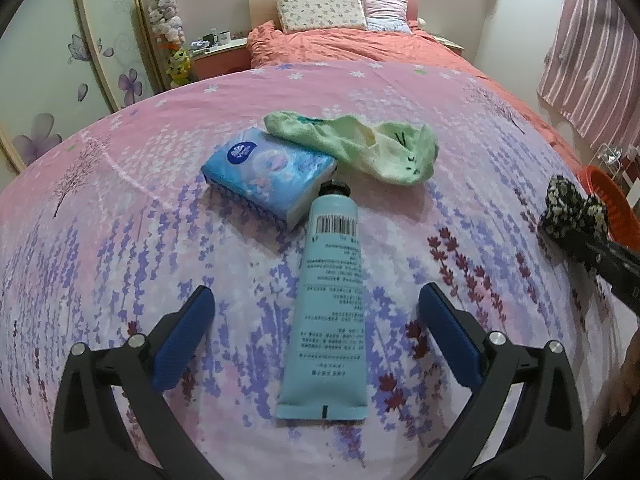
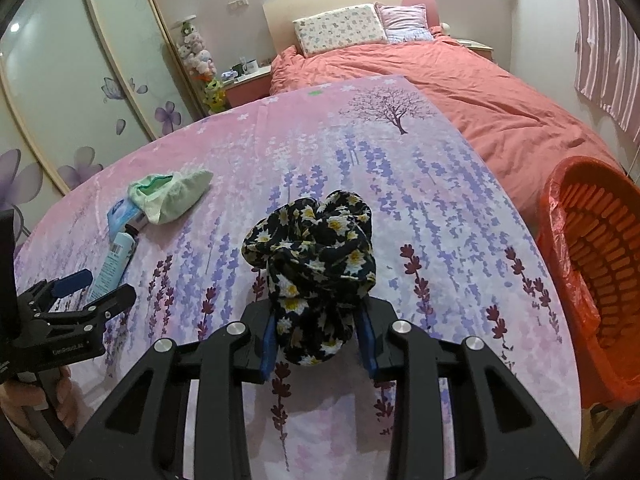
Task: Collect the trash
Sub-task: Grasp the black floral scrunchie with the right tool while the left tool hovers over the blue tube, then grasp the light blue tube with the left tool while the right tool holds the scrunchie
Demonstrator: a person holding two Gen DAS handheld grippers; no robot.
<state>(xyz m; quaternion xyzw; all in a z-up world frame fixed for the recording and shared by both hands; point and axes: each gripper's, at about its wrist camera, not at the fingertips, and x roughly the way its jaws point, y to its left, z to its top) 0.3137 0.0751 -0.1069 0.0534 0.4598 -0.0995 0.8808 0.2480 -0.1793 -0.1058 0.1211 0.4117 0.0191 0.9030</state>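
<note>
- Black daisy-print fabric scrunchie [image 2: 316, 264] is pinched by right gripper [image 2: 320, 340] near bed's right edge, beside orange plastic basket [image 2: 600, 264], likely for dropping.
- Left gripper [image 1: 316, 320] is held wide open, empty, straddling pale-blue cream tube [image 1: 330, 296].

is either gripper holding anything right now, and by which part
The right gripper is shut on the floral scrunchie, pinching its near end. The left gripper is open, straddling the tube without gripping it.

Left gripper [image 1: 316, 300] points steeply down over the bed [image 1: 120, 240], its blue fingers [image 1: 182, 344] spread wide. Right gripper [image 2: 318, 330], angled down likewise, is clamped on a floral cloth [image 2: 316, 256].
</note>
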